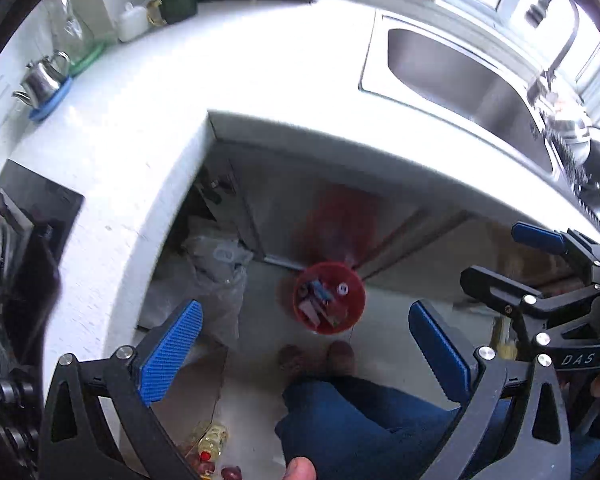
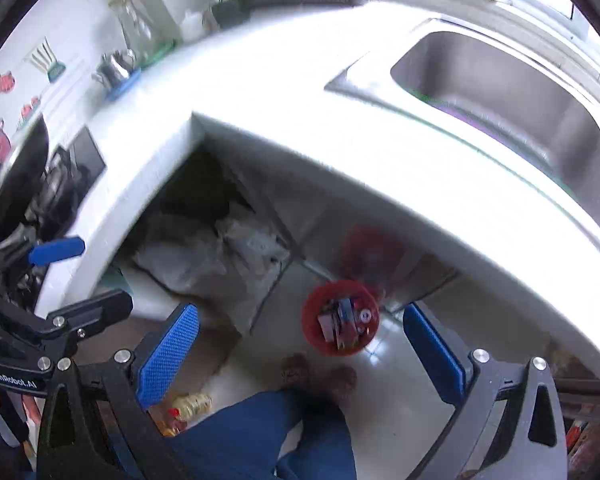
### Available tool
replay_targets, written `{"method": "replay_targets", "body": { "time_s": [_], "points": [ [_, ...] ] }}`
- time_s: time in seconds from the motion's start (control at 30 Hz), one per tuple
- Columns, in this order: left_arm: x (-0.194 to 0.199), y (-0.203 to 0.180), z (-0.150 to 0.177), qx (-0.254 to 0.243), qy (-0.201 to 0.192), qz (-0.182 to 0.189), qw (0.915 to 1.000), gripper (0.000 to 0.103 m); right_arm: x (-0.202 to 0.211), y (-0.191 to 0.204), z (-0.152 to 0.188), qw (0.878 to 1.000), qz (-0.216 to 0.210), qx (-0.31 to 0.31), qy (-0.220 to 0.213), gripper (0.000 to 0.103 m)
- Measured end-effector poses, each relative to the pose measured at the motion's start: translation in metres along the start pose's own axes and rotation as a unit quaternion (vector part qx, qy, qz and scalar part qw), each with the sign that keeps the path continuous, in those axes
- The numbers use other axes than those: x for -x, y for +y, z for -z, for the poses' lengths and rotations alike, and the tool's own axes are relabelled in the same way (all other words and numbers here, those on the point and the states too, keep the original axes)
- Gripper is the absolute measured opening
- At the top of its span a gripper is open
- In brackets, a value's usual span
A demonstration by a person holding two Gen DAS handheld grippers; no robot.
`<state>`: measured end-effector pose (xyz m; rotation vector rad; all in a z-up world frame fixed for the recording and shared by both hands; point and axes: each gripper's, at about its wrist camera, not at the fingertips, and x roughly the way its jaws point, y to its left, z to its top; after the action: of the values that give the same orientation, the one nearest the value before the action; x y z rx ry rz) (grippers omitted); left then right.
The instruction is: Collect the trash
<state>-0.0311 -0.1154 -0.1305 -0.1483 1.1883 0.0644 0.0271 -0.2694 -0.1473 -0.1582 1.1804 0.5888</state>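
Note:
A red trash bin (image 1: 329, 298) stands on the floor by the cabinet under the counter, holding wrappers and a white cap. It is in the right wrist view too, as the red bin (image 2: 341, 317). My left gripper (image 1: 304, 344) hangs high above the floor, pointing down, jaws wide open with nothing between its blue pads (image 1: 172, 344). My right gripper (image 2: 300, 352) is likewise high, open and empty, its blue pads (image 2: 432, 350) far apart. Each gripper shows at the edge of the other's view.
A white L-shaped countertop (image 1: 140, 140) carries a steel sink (image 1: 460, 80), a kettle (image 1: 42, 78) and a black stove (image 1: 32, 216). Crumpled plastic bags (image 2: 220, 256) lie under the counter corner. An oil bottle (image 2: 192, 404) sits on the floor. A person's jeans and brown shoes (image 1: 316, 360) are below.

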Motion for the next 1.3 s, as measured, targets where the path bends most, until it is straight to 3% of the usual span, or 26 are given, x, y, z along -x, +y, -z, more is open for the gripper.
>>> {"method": "replay_targets", "body": {
  "time_s": [0.37,0.73,0.97,1.3],
  "points": [
    [0.029,0.028,-0.055,0.009,-0.037,-0.021,0.9991,0.103,0.019,0.023,-0.05,0.998,0.012,0.041,-0.042,0.102],
    [0.03,0.084,-0.129,0.022,-0.061,-0.027,0.9976,0.103,0.011,0.045,-0.133,0.994,0.025,0.078,-0.072,0.102],
    [0.016,0.133,-0.184,0.037,-0.074,-0.04,0.9958,0.102,-0.011,0.059,-0.179,0.993,0.026,0.081,-0.077,0.102],
    [-0.037,0.191,-0.229,0.046,-0.039,-0.052,0.9968,0.102,-0.069,0.074,-0.233,0.996,0.034,0.051,-0.06,0.102]
  ]
}}
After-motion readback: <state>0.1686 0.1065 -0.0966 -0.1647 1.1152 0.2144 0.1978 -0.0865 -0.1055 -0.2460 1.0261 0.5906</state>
